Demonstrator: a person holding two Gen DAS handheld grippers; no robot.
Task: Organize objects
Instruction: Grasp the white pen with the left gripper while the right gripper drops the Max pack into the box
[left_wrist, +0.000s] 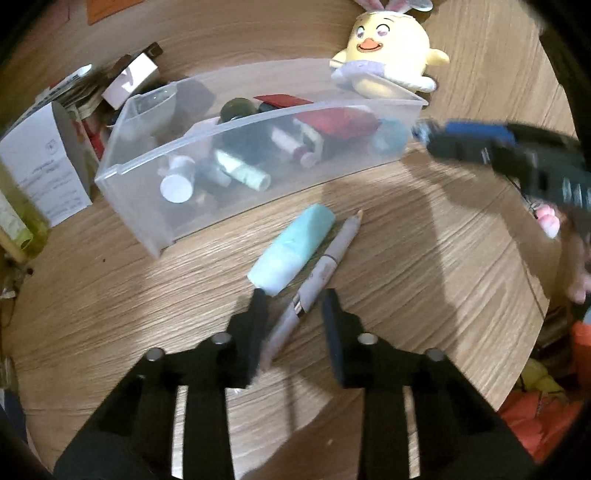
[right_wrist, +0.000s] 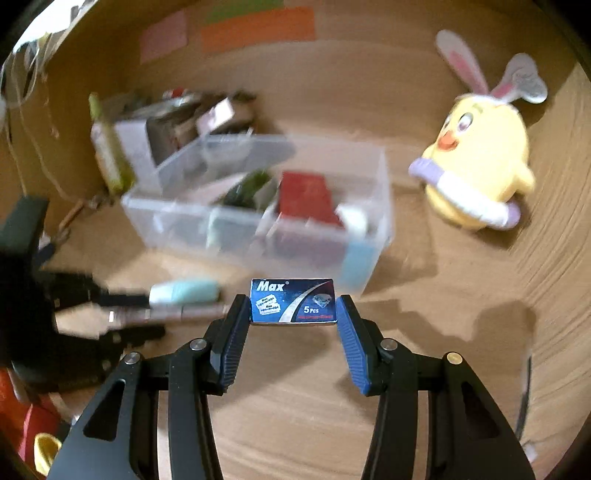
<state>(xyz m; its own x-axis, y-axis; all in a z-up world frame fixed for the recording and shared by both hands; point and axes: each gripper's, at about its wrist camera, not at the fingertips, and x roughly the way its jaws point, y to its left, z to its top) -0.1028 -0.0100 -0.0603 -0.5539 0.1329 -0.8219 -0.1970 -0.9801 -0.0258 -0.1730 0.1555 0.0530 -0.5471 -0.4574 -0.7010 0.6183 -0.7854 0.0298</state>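
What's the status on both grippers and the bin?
Right gripper shut on blue Max box. Left gripper open, straddling pen beside teal tube. Clear bin already part-filled; nothing blocking.

Item count, positions given relative to the hand-held grippers:

- Grippers: two. One left gripper (left_wrist: 293, 301), one right gripper (right_wrist: 293, 308).
- Blue packet (right_wrist: 293, 301): one, between the right gripper's fingers.
- Pen (left_wrist: 314, 275): one, between the left gripper's fingers.
- Mint tube (left_wrist: 291, 249): one, just ahead of the left gripper, beside the pen.
- Clear bin (left_wrist: 236, 184): one, ahead of both grippers. Contents overlap; an exact count cannot be determined.
- Plush chick (left_wrist: 388, 55): one, beyond the bin, ahead and right.
- White paper box (left_wrist: 44, 166): one, ahead and left of the left gripper.
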